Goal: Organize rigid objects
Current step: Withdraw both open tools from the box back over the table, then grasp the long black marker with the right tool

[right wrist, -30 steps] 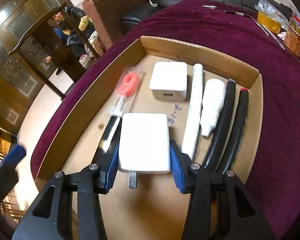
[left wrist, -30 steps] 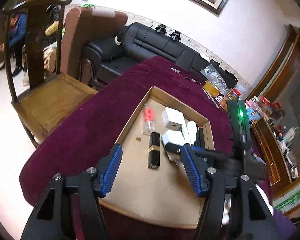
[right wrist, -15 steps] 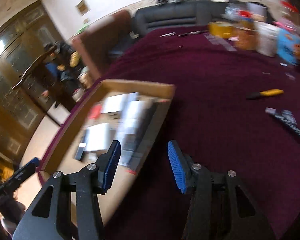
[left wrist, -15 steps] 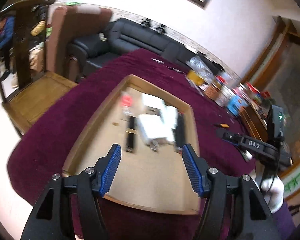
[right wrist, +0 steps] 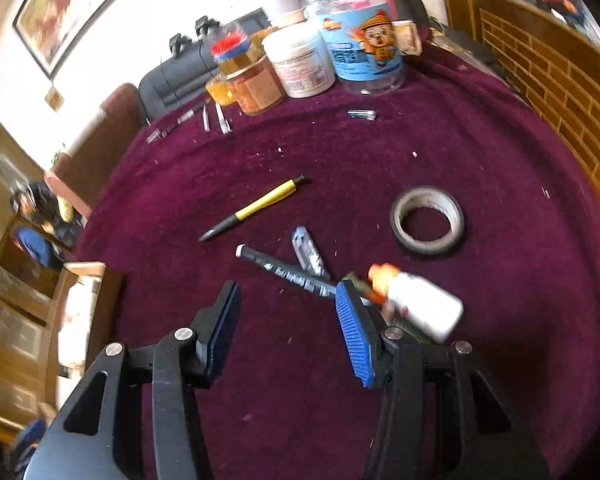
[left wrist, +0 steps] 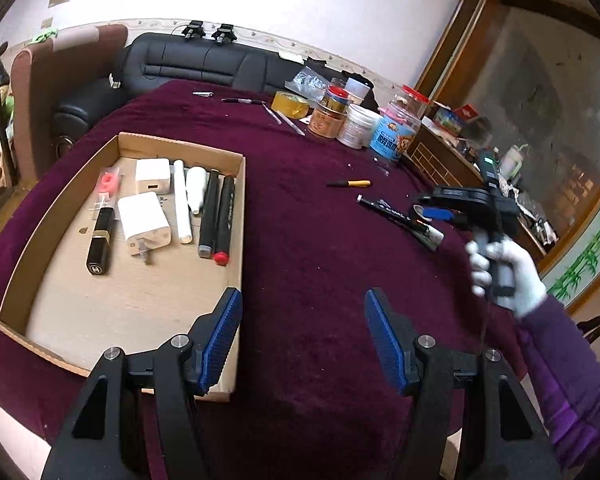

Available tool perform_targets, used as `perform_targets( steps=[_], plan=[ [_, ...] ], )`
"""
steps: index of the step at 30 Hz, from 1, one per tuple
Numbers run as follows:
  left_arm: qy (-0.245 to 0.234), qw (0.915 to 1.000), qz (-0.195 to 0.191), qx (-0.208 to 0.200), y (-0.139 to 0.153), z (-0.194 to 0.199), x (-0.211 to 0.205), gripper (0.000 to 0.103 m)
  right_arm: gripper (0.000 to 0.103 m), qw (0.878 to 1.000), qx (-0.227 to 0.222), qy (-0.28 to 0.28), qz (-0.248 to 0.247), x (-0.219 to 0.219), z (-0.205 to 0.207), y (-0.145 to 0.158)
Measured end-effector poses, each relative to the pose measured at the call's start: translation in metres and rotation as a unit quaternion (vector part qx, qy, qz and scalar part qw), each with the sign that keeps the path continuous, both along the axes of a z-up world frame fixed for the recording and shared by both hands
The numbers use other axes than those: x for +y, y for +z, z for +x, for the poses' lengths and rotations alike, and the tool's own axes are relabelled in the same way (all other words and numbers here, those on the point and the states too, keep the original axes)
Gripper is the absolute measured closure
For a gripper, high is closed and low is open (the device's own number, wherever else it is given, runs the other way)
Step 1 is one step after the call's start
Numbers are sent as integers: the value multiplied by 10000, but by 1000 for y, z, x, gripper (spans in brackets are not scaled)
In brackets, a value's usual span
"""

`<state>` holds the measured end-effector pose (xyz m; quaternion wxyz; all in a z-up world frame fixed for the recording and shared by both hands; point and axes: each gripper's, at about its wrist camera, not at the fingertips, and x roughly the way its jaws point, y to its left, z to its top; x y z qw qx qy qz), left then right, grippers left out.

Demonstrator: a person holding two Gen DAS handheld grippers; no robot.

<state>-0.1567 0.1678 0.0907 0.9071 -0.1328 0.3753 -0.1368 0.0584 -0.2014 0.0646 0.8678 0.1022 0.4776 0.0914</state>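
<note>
The tabletop (left wrist: 320,248) fills both views, draped in deep purple cloth. On its left side sits the cardboard tray (left wrist: 236,208), and inside it, lined up along the far end, lie a large white charger (left wrist: 143,224), a smaller white adapter (left wrist: 153,175), a black lipstick tube (left wrist: 100,246), a long white stick (left wrist: 182,204), a white bottle (left wrist: 196,188), and two black markers (left wrist: 217,216) side by side against the right wall. A red item in a clear packet (left wrist: 107,184) rests in the far left corner.

The left hand-held gripper (left wrist: 303,340) hangs over the tray's near right corner, jaws spread wide with nothing between them. The right hand-held gripper (right wrist: 286,320) hovers low over the loose things out on the cloth, jaws apart and empty too.

Just past its fingers: a white glue bottle with an orange tip (right wrist: 418,304), blurred, beside the right finger; a black pen (right wrist: 288,272) running up to that finger; a small grey clip-like piece (right wrist: 309,254); a yellow and black pen (right wrist: 256,208) farther out; a tape roll (right wrist: 427,220) off to the right. Jars (right wrist: 364,52) crowd the far edge.
</note>
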Motion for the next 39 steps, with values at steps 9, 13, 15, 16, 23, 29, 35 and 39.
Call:
perform_targets(
  steps=[9, 13, 15, 16, 23, 29, 35, 39],
  plan=[
    [265, 9994, 185, 150, -3, 0, 3, 45, 55, 9863, 371, 1229, 1037, 30, -25, -13],
    [83, 9994, 180, 283, -11, 7, -12, 45, 55, 9913, -120, 1004, 847, 17, -45, 6],
    [-54, 9992, 211, 340, -13, 10, -22, 45, 55, 9945, -321, 832, 541, 10, -48, 7],
    [-117, 9990, 230, 367, -15, 11, -28, 45, 55, 9948, -276, 852, 477, 10, -47, 4],
    [-92, 9988, 214, 433, -13, 9, -38, 45, 71, 9980, 53, 633, -25, 31, -27, -32],
    [99, 9983, 333, 462, -11, 9, -31, 45, 90, 9931, 561, 954, 397, 64, -56, -36],
    [-138, 9974, 328, 625, -17, 19, -49, 45, 89, 9790, 582, 1445, 1317, 60, -83, -25],
    [-310, 9957, 443, 746, -24, 26, -68, 45, 87, 9934, -498, 638, 806, 13, -79, 1]
  ],
)
